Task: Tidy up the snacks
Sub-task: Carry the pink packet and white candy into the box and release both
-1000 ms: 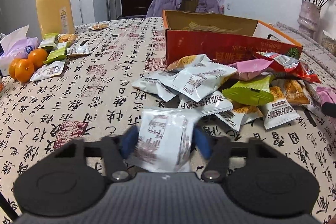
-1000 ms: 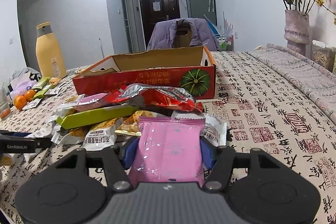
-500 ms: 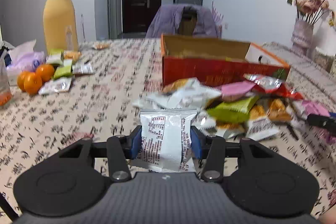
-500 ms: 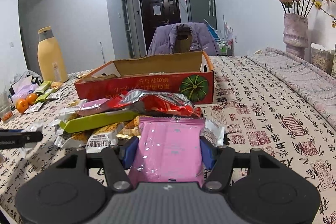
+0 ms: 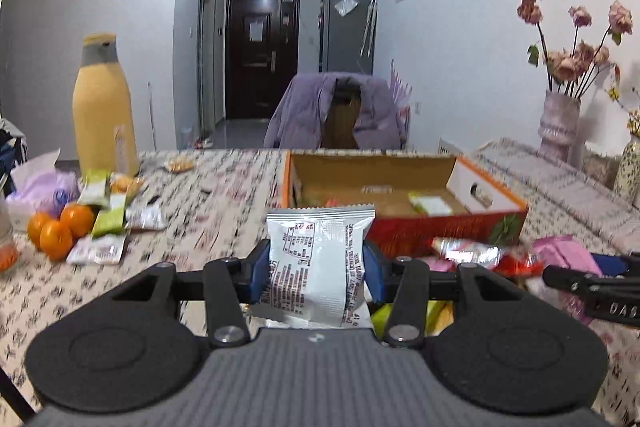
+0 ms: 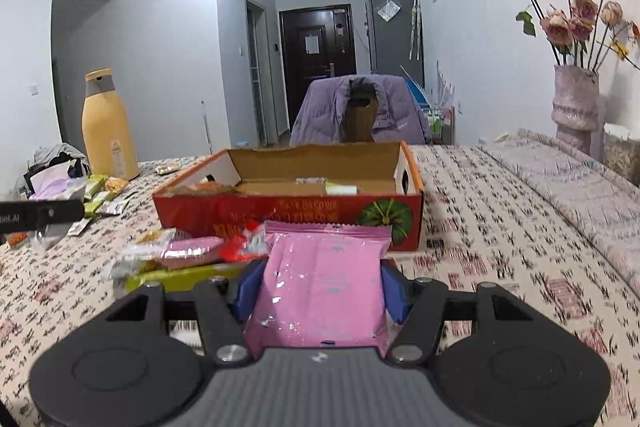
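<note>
Patterned cloth covers the table (image 5: 224, 187), with oranges (image 5: 60, 227) and loose packets at far left. Left gripper (image 5: 316, 267) clamps a white packet (image 5: 316, 259) upright, raised before the box (image 6: 288, 215); its pads catch only the packet's sides, so the slick film may slide out or crumple. Right gripper (image 6: 320, 287) grips a pink packet (image 6: 320, 283) above the pile (image 6: 180, 255). Both head boxward, so the grippers could collide, or a packet could catch the near wall and drop short.
</note>
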`<state>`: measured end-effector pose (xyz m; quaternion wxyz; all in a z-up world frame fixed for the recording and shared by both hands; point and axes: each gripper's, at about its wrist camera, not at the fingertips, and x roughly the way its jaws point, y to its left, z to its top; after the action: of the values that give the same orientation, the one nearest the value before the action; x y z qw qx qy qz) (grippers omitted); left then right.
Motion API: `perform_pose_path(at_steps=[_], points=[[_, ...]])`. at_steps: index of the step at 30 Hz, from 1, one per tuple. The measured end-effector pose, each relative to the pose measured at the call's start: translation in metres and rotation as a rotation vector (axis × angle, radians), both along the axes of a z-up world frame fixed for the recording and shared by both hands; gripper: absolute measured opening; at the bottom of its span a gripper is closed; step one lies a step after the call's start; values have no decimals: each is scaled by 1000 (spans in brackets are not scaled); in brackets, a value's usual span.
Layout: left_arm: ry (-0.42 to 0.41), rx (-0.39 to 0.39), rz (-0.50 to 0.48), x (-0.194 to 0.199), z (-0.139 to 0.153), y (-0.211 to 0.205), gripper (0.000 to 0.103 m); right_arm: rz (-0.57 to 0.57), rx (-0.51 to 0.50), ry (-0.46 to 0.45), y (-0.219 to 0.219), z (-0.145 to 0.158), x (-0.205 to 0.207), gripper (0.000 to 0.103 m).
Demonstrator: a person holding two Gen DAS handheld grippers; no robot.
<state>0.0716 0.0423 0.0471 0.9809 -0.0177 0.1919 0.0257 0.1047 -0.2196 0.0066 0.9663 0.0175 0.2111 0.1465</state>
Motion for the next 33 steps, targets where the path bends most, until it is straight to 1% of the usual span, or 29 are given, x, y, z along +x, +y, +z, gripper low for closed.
perform_pose_path(at_steps=[7, 12, 21, 27, 30, 33], points=[[-49, 0, -13, 34, 19, -11, 48, 6, -11, -41, 9, 16, 30, 60], [-57, 0, -19, 64, 27, -16, 48, 6, -21, -65, 17, 27, 57, 60], [-68, -8, -24, 124, 39, -26, 48, 17, -32, -78, 33, 42, 110, 60], [-53, -40, -4, 161, 37, -22, 48, 16, -36, -68, 49, 46, 148, 60], [-36, -68, 16, 181, 32, -17, 48, 7, -43, -60, 56, 42, 167, 60], [-13, -80, 40, 195, 22, -13, 48, 2, -45, -51, 60, 33, 178, 60]])
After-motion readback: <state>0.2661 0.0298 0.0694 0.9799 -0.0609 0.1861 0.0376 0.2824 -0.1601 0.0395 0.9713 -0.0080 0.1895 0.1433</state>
